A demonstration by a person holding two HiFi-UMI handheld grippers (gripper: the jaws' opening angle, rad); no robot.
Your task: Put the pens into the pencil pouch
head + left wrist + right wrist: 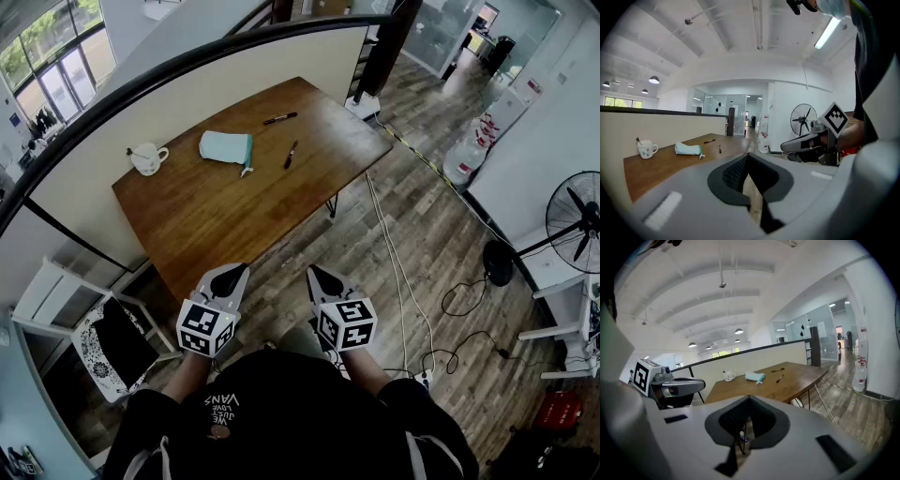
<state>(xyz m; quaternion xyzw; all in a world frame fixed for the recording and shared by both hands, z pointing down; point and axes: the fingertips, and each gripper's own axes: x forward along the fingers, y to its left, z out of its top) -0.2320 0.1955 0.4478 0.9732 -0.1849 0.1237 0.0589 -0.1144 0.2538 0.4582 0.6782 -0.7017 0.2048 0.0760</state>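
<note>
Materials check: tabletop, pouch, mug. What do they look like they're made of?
Tabletop: wood or wood veneer, brown with visible grain and a low sheen.
Pouch: likely fabric, pale teal with a soft, slumped outline.
Mug: probably ceramic, white and smooth.

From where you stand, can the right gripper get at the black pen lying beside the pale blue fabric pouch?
Probably not. The right gripper hangs shut over the wood-plank floor, short of the brown wooden table, and the black pen lies well across it. Nothing blocks the way; stepping closer should do.
</note>
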